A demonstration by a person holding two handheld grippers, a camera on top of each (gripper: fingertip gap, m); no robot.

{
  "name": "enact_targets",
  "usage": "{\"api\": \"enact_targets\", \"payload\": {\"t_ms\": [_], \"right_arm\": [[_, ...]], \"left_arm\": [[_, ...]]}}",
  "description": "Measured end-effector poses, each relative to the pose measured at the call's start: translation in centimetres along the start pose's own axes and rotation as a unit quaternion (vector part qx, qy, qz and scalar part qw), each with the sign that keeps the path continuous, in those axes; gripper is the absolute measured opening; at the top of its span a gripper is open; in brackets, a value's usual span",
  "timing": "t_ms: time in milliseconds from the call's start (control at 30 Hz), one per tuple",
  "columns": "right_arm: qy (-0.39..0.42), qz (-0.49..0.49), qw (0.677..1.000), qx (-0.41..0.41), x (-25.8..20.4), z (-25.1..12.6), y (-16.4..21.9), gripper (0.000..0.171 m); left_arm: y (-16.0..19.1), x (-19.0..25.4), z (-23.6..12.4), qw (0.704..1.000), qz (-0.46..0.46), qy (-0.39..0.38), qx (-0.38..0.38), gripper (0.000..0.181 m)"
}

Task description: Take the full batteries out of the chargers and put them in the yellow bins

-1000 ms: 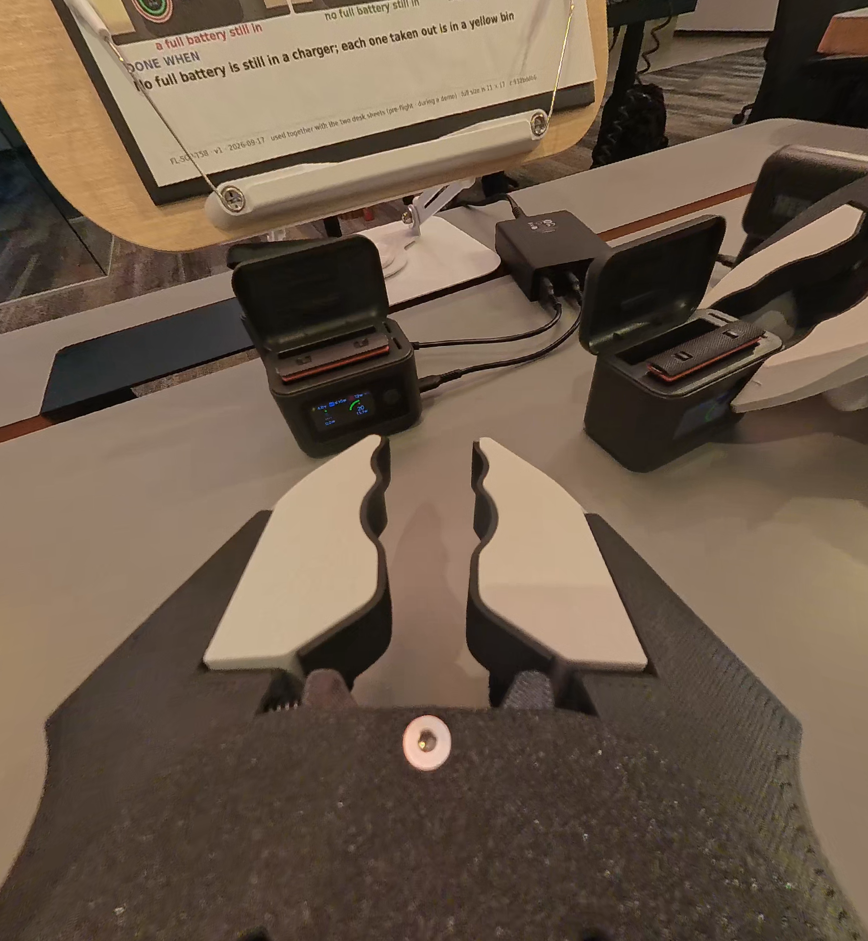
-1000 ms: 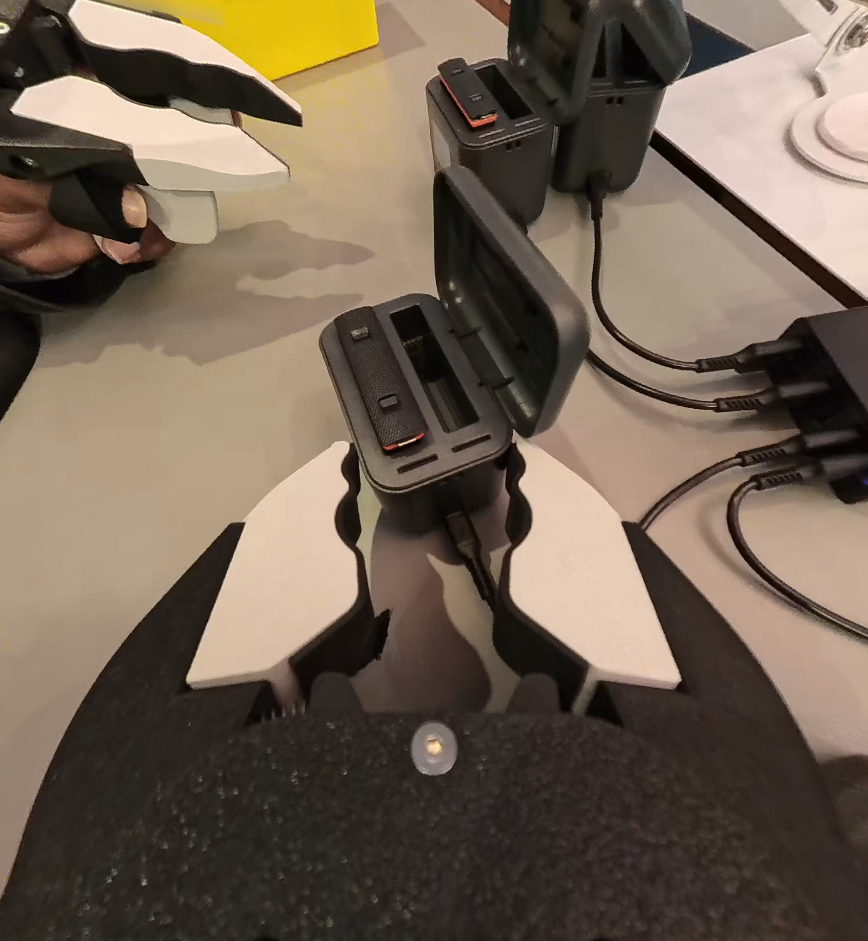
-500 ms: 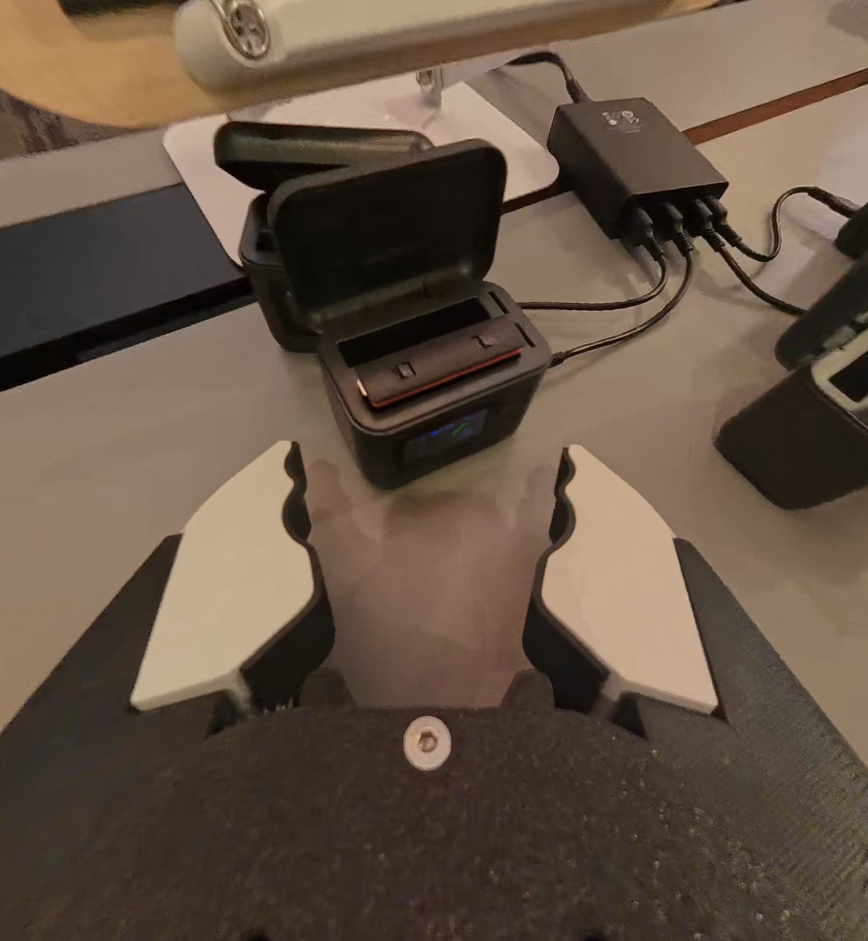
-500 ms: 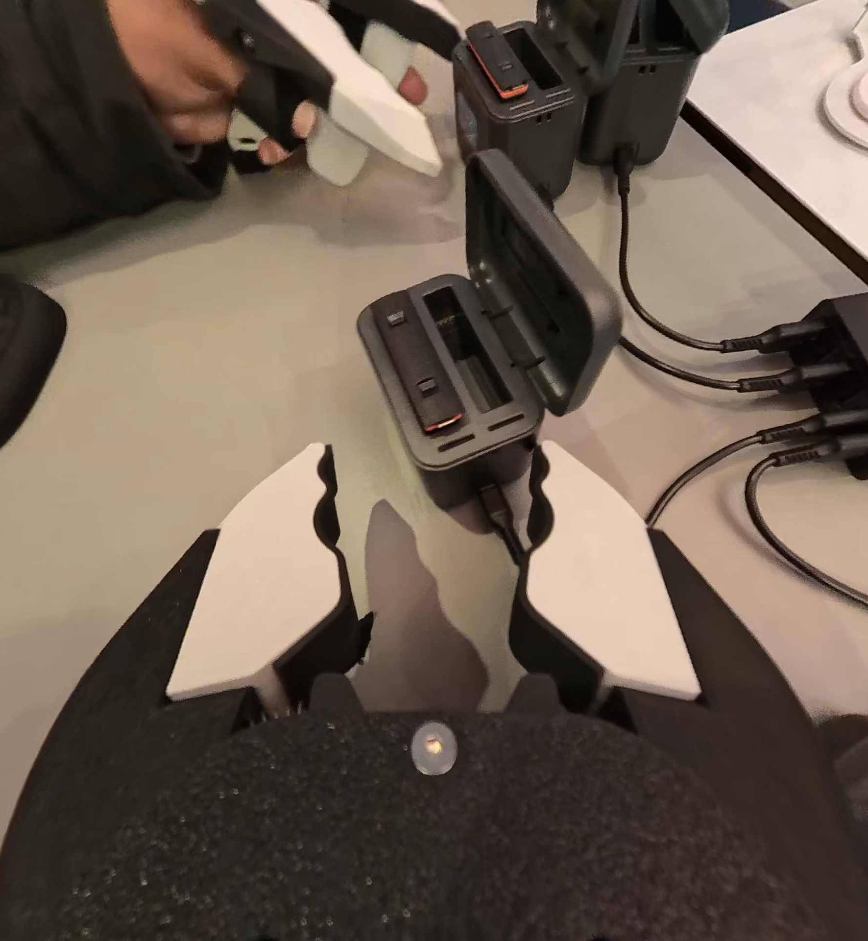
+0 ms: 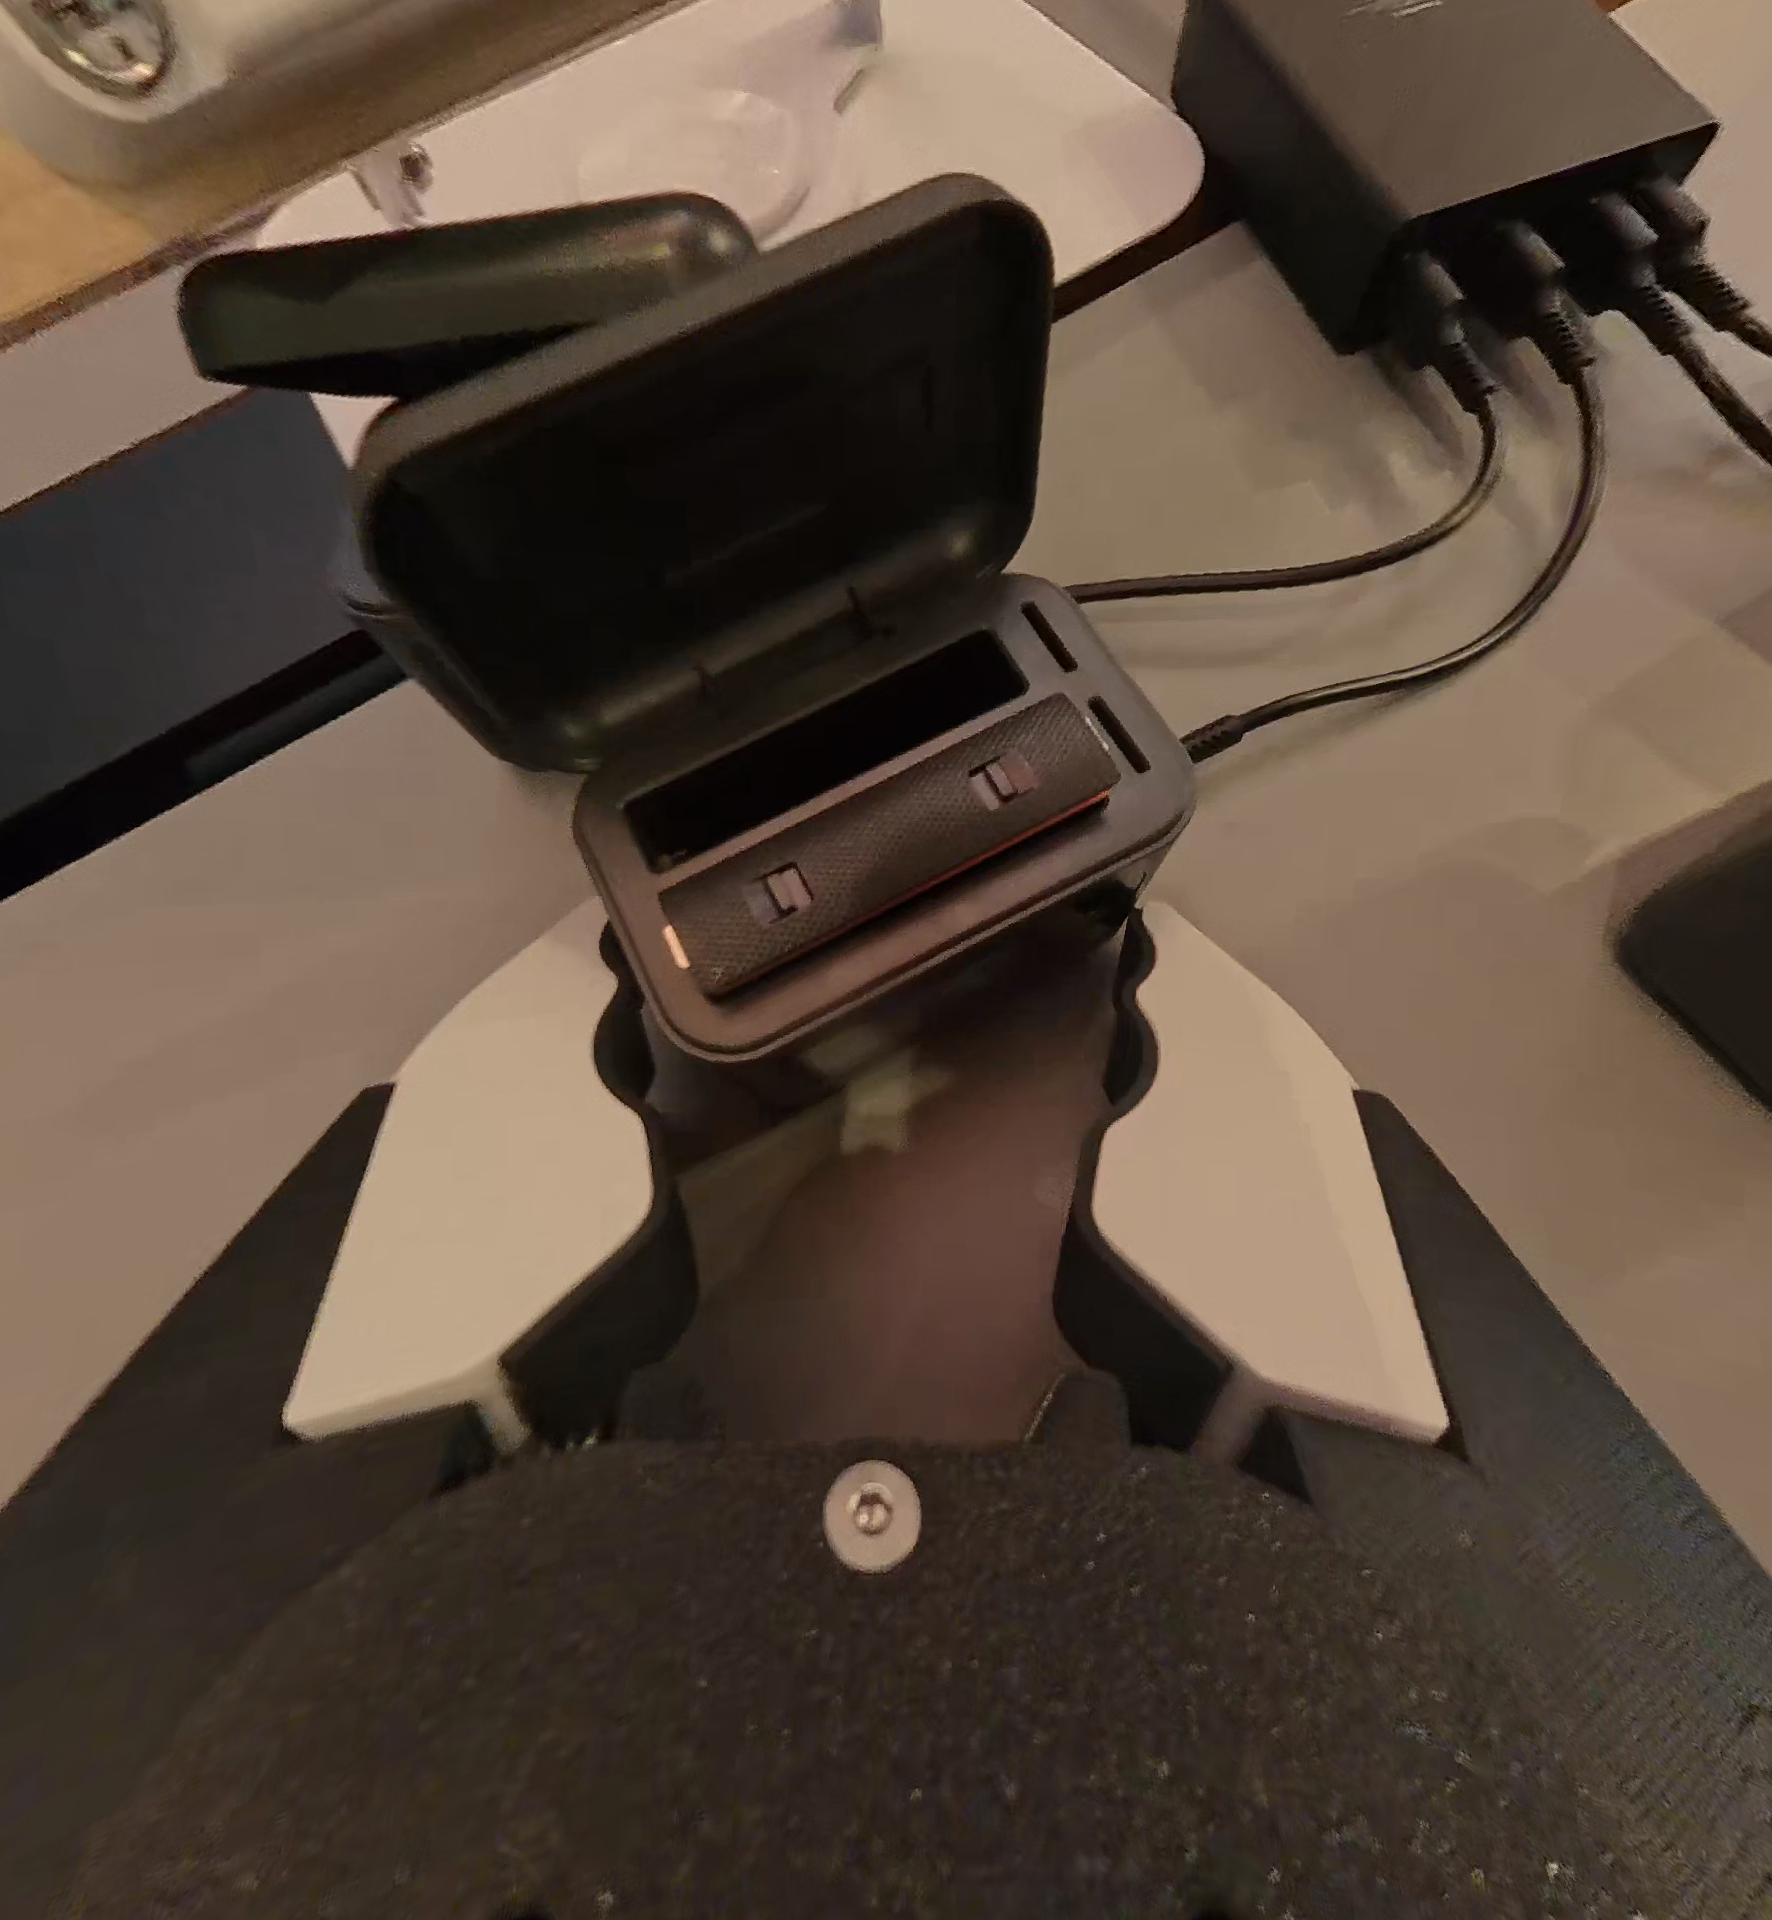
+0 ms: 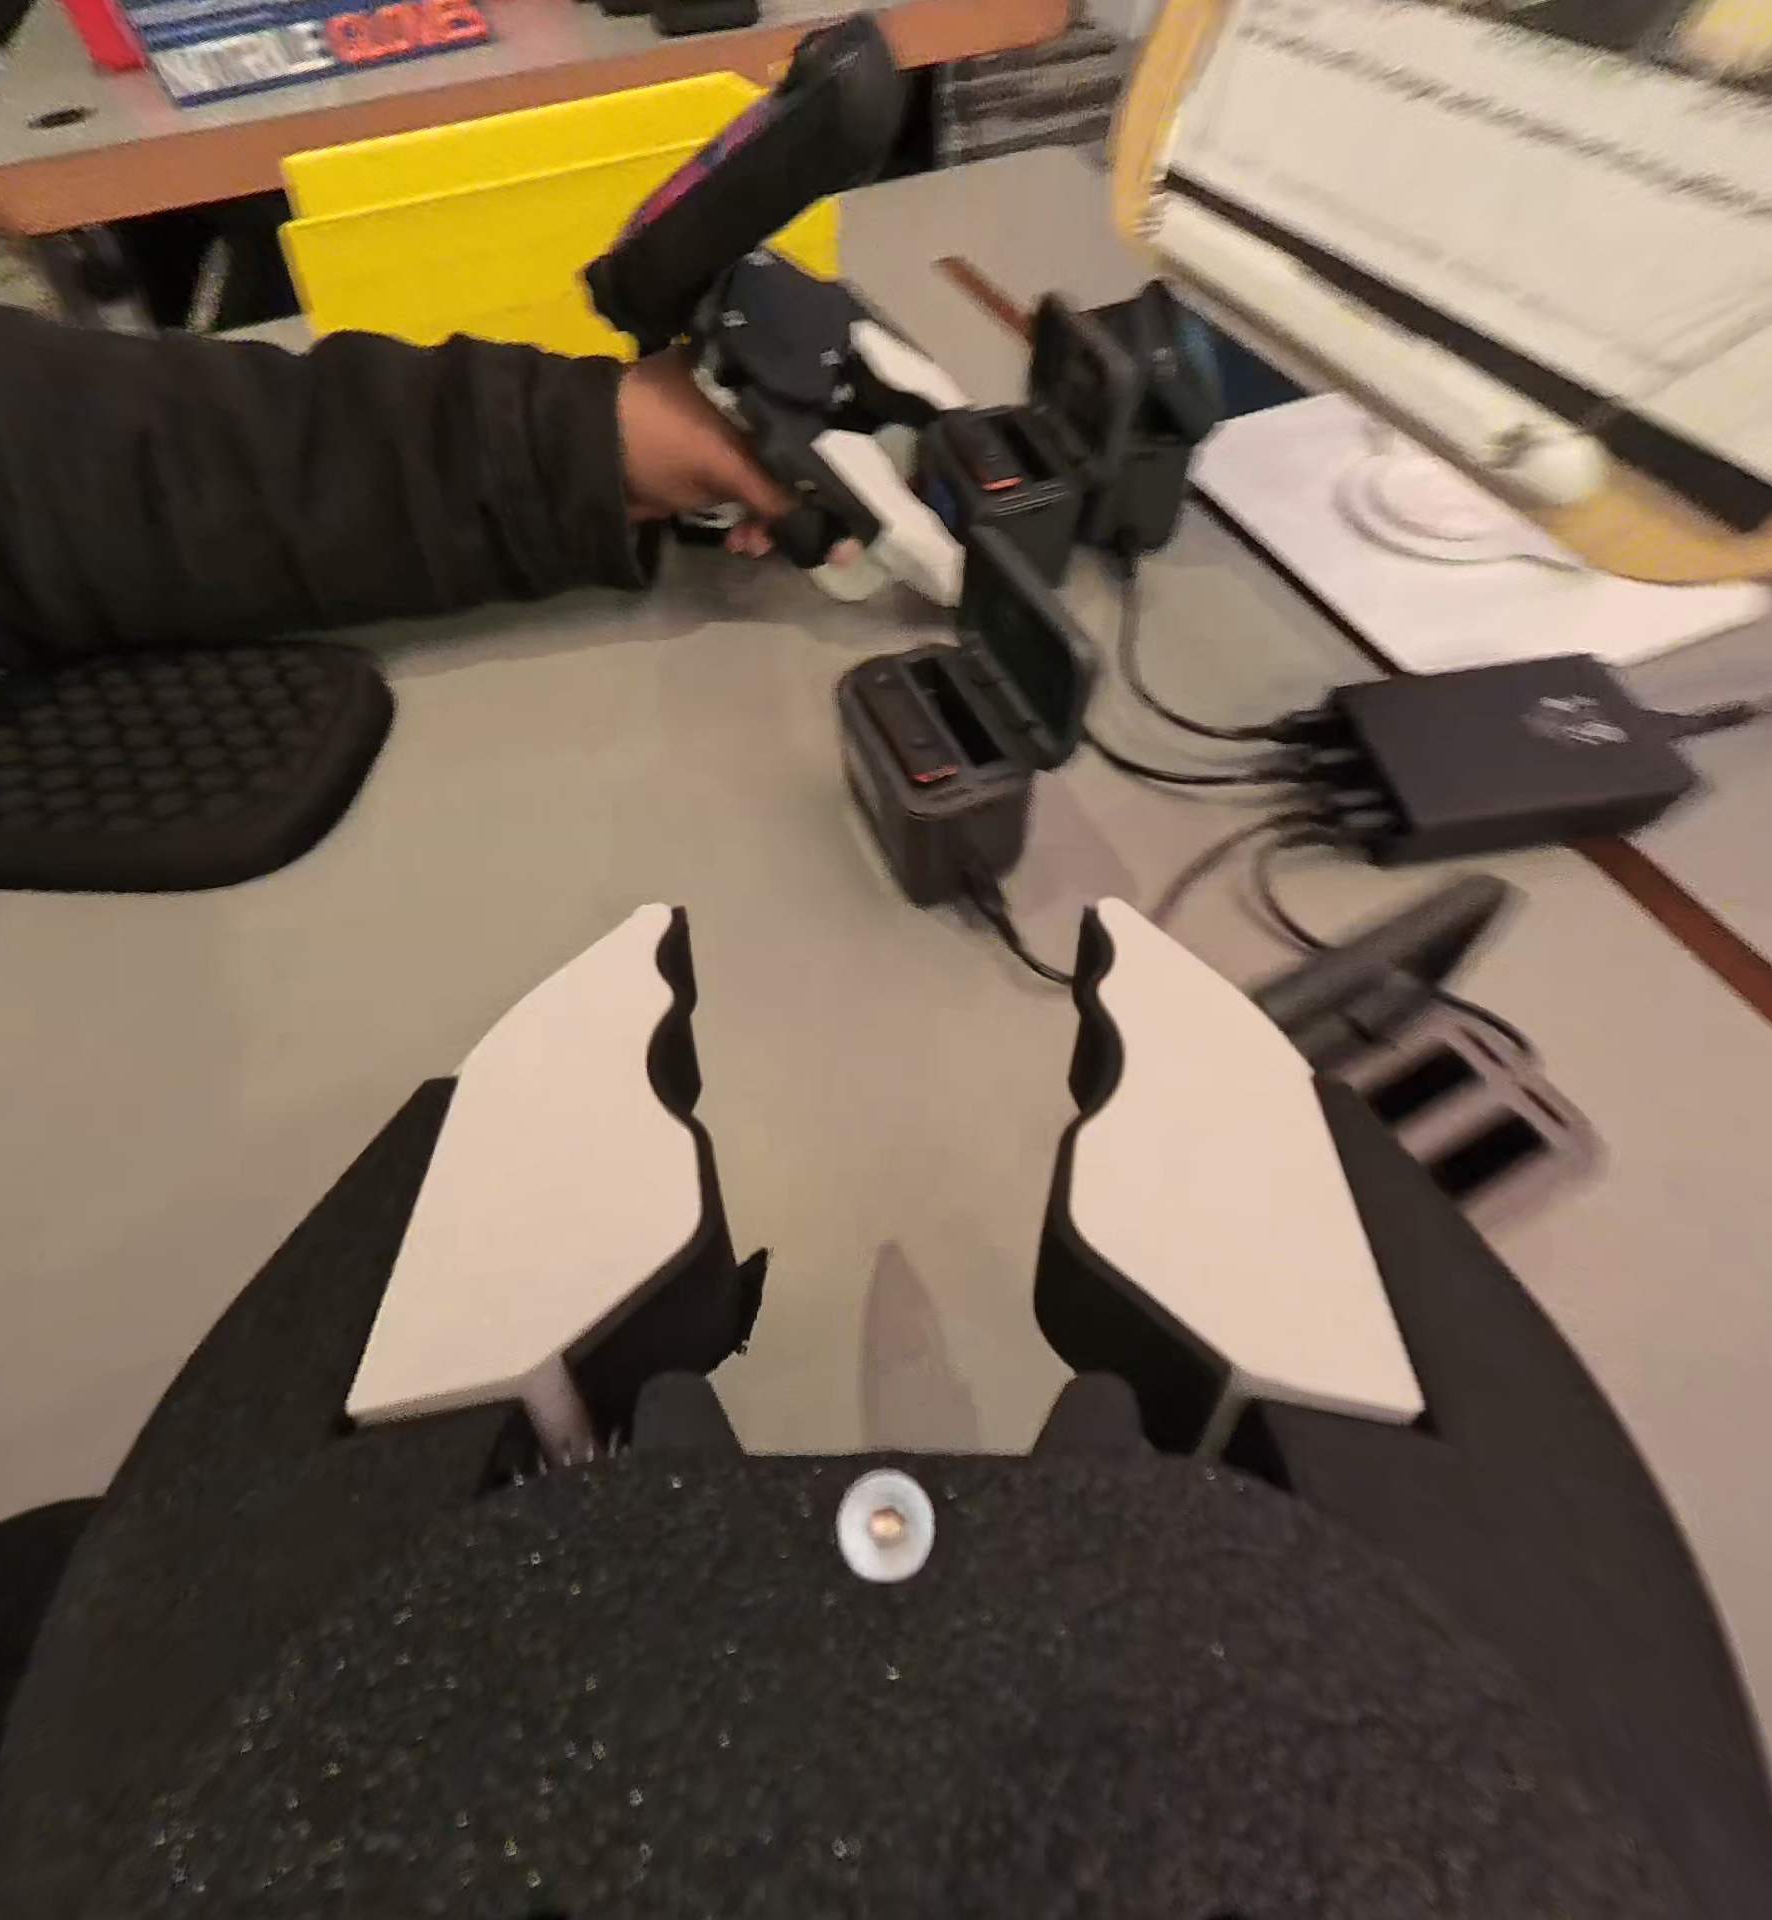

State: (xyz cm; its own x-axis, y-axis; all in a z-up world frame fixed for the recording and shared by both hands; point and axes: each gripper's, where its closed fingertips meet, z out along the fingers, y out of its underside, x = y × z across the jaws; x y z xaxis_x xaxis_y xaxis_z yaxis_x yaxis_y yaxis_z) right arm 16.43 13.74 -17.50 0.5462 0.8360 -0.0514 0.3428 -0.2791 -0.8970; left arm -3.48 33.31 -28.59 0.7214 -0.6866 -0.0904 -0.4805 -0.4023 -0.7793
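Observation:
In the left wrist view a black charger (image 5: 1157, 795) stands with its lid (image 5: 705, 468) open. One black battery (image 5: 882, 842) with an orange edge sits in its front slot; the rear slot is empty. My left gripper (image 5: 877, 930) is open, its fingertips on either side of the charger's front. My right gripper (image 6: 887, 914) is open and empty above the table, short of another open charger (image 6: 949, 831) that holds one battery (image 6: 913, 743). The yellow bin (image 6: 508, 239) stands at the far left. The left gripper (image 6: 897, 509) also shows there, at the far charger (image 6: 1012, 488).
A black power hub (image 5: 1433, 156) with several cables lies at the right; it also shows in the right wrist view (image 6: 1505, 758). A further open charger (image 6: 1433, 1070) is at the lower right. A black mesh pad (image 6: 134, 758), a sleeve (image 6: 290, 488) and a sheet stand (image 6: 1484, 208) are nearby. Spacing between my two grippers at the tips: around 30 cm. The black power hub (image 5: 1433, 156) is about 15 cm from my left fingertips. My right wrist view (image 6: 1395, 711) looks at it from another angle.
My left gripper opened wider and moved forward until its fingers straddle the charger. My right gripper pulled back from its charger, still open.

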Motion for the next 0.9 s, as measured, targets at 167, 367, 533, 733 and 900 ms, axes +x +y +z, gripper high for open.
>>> {"api": "enact_targets", "payload": {"t_ms": [167, 367, 533, 733, 900], "right_arm": [[0.153, 0.017, 0.988, -0.017, 5.5, -4.5, 2.8, 0.080], [0.194, 0.049, 0.978, -0.053, 7.8, -4.0, 6.1, 0.084], [0.207, 0.048, 0.975, -0.066, 8.2, -3.2, 7.1, 0.084], [0.216, 0.052, 0.972, -0.077, 8.6, -2.5, 8.2, 0.084], [0.225, 0.059, 0.971, -0.064, 9.1, -2.8, 8.2, 0.082]], "left_arm": [[0.3, 2.3, -0.6, 1.000, 0.006, 0.029, -0.001, 0.087], [0.5, 4.7, -1.1, 0.999, 0.010, 0.036, -0.001, 0.087], [0.5, 6.6, -1.3, 0.999, 0.019, 0.046, -0.001, 0.087], [0.2, 7.6, -2.2, 0.995, 0.019, 0.091, 0.020, 0.088], [-1.2, 4.3, -4.2, 0.988, -0.023, 0.132, 0.081, 0.091]]}}
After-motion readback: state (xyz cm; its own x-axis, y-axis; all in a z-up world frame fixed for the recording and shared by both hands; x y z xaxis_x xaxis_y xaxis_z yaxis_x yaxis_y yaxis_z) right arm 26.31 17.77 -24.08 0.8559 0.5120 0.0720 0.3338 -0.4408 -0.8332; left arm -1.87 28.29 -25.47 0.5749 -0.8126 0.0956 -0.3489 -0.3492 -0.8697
